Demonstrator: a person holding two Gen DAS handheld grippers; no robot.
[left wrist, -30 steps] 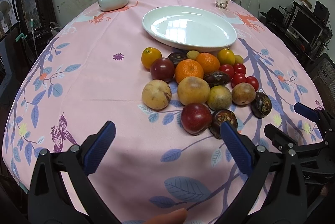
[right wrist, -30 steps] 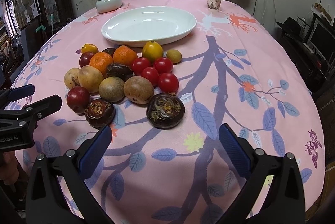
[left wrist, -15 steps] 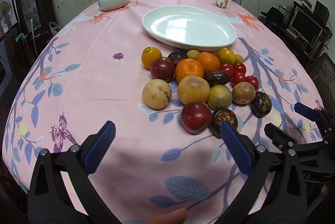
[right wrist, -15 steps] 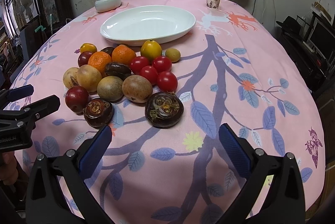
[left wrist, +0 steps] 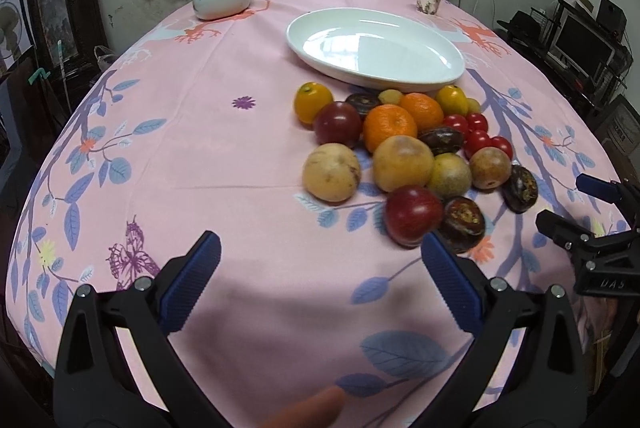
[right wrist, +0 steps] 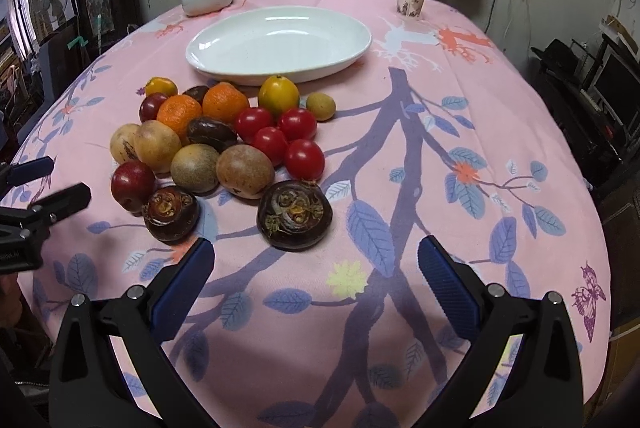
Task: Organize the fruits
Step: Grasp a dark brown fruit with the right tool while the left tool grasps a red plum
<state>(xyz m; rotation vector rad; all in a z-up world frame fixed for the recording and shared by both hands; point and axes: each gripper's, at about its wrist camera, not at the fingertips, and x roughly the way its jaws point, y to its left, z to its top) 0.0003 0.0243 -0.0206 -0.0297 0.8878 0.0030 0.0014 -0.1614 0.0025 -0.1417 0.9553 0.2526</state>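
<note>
The fruits [right wrist: 224, 147] sit in a heap on the pink bench [right wrist: 460, 99], just in front of the white oval plate [right wrist: 280, 43]. The plate has nothing in it. In the heap are orange ones, small red ones, yellow ones, tan ones and dark ones.

The left tongs [left wrist: 320, 268] stand wide open with nothing between them, near a red fruit [left wrist: 414, 214]. The right tongs [right wrist: 312, 268] are wide open too and hold nothing, though they have just been closing a little. A dark fruit [right wrist: 295, 215] lies just ahead of them, maybe a water chestnut.
</note>
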